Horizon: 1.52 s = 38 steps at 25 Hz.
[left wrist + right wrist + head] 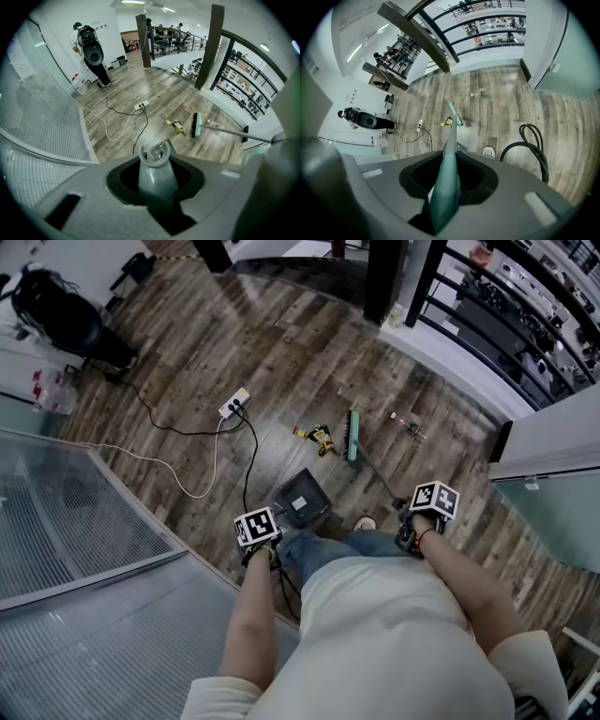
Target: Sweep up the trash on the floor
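Head view with both gripper views. The left gripper (156,177) has its fingers clamped on the smooth grey plastic handle (156,168) of a dark grey, square dustpan (302,498). The handle rises straight through the fingers and ends in a ring. The pan rests on the brown wood-plank floor (281,334), just in front of the person's legs.

The right gripper (446,183) has its fingers clamped on the slim teal shaft (449,154) of a long-handled broom. The broom's long axis runs from this gripper away and to the person's left, down to the narrow teal plastic broom head (352,435), which is at the floor. In the left gripper view the dark bristles face the trash.

The trash is a small cluster of crumpled, glossy yellow, green and red wrappers (322,438). It lies on the planks just beside the bristle side of the head, beyond the dustpan and apart from it. A small clear bottle (407,426) lies on its side on the other side of the broom head, near it.

Further to the person's left a white rectangular power strip (234,403) lies flat. A thin black cable (248,456) and a looping white cable (178,470) run from it.
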Available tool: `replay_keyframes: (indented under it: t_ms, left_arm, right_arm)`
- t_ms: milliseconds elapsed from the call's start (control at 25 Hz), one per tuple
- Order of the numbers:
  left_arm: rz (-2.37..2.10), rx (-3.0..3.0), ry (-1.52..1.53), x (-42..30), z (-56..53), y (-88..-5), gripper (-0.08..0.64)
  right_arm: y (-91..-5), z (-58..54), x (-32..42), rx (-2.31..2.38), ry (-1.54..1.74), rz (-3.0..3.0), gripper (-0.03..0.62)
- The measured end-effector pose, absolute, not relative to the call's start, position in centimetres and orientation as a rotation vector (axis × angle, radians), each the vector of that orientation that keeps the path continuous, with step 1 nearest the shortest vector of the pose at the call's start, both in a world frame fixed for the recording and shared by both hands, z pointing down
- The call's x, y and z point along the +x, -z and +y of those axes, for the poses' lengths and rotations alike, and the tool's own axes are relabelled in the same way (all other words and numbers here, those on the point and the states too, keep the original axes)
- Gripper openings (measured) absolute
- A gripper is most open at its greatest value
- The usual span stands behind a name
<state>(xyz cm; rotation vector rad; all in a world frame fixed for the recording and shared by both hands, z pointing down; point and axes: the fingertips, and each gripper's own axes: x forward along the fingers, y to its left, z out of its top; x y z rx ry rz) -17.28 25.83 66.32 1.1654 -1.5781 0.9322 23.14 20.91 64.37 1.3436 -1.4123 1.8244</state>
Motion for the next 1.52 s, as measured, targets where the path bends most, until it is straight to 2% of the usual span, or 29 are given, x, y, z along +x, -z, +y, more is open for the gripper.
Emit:
replay_keyframes:
  t_ms: [520,800,1080,1520]
  left_arm:
    - [-1.569,1.16,-0.933,-17.5,25.6,-66.4,0.091]
    - [-1.58,1.11,-0.871,-19.0,25.0,-66.2,0.089]
    - [-1.542,1.298,-0.988,-20.2,21.3,-64.9,0.091]
    - [-1.522,1.356,-0.932,-25.5,15.8,-64.7,0.091]
  right_arm:
    - [-64.8,20.6,22.8,1.392,-1.821,-1.369,0.097]
    - [-64.7,20.7,20.2,1.429,-1.879,-1.341,0.097]
    - [-64.5,20.2,16.6,1.497,-1.914,-1.31,0.097]
    - [-64.4,20.0,11.3,1.6,-1.953,-1.264,0.097]
